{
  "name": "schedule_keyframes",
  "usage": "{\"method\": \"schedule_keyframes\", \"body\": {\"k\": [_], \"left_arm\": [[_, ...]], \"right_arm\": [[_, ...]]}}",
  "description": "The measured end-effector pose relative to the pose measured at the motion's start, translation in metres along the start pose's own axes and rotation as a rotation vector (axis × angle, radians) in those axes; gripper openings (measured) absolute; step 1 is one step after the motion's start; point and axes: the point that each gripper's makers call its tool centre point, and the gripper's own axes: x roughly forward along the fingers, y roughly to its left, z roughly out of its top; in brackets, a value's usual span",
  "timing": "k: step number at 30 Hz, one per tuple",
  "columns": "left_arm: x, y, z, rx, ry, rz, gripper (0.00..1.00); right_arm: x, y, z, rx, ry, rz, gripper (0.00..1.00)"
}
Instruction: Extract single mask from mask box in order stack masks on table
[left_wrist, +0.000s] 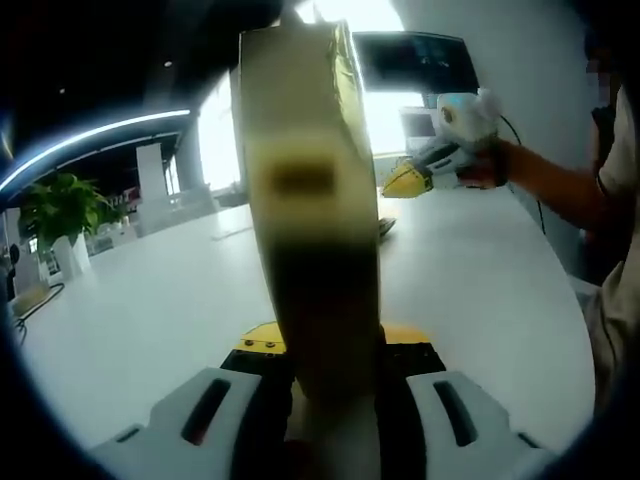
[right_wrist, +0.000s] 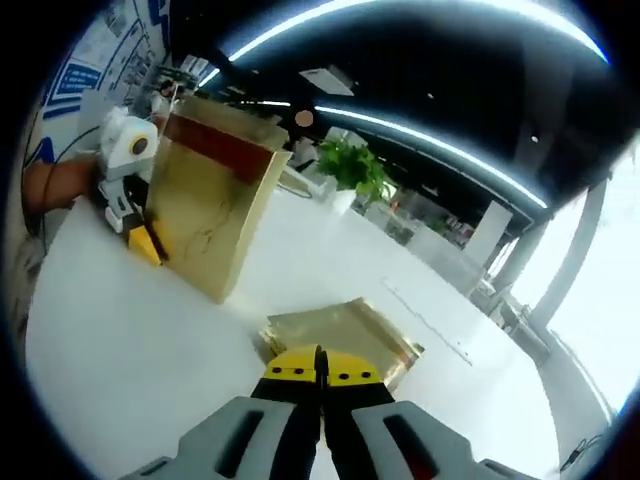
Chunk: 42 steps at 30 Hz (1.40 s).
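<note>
In the left gripper view, the left tongs (left_wrist: 330, 395) are closed on the lower edge of the mask box (left_wrist: 310, 200), a pale gold carton that stands upright and edge-on just ahead of the lens, lifted or propped above the white worktop (left_wrist: 150, 300). A dark slot shows on its narrow face. Beyond it the right tongs (left_wrist: 405, 180), yellow-tipped, hover over the worktop in a person's hand (left_wrist: 490, 160). A potted plant (left_wrist: 60, 205) stands far off to the left.

In the right gripper view, the right tongs (right_wrist: 320, 375) are pressed together with no gap visible; whether a mask is nipped between them I cannot tell. Just beyond their tips a flat gold mask packet (right_wrist: 345, 330) lies on the worktop (right_wrist: 120, 340), apparently the start of the stack. Further off stands the mask box (right_wrist: 210, 205), held at its base by the left tongs (right_wrist: 145, 240).

The packets look light, thin and slippery, likely to slide or flex, so a pinch at a free edge or corner seems best, while the carton is steadied since it is light enough to tip.
</note>
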Motion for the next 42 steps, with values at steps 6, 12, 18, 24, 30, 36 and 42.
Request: {"method": "schedule_keyframes", "body": {"k": [6,12,18,24,30,36,42], "left_arm": [[-0.001,0.001,0.000,0.004,-0.001,0.003,0.22],[-0.001,0.001,-0.001,0.004,0.000,0.004,0.22],[-0.001,0.001,-0.001,-0.006,-0.002,0.000,0.22],[-0.001,0.001,0.000,-0.010,-0.006,-0.002,0.22],[-0.002,0.001,0.002,-0.011,-0.021,-0.007,0.23],[-0.004,0.001,0.006,-0.026,-0.040,-0.008,0.23],[-0.005,0.000,0.007,-0.025,-0.046,-0.011,0.24]], "right_arm": [[-0.013,0.009,-0.005,0.105,-0.032,-0.043,0.00],[-0.029,0.017,-0.025,0.290,-0.053,-0.110,0.00],[-0.032,0.021,-0.034,0.329,-0.061,-0.127,0.00],[-0.034,0.019,-0.038,0.288,-0.057,-0.172,0.00],[-0.036,0.022,-0.035,0.244,-0.070,-0.187,0.00],[-0.037,0.020,-0.038,0.245,-0.070,-0.186,0.00],[-0.037,0.020,-0.038,0.214,-0.073,-0.186,0.00]]}}
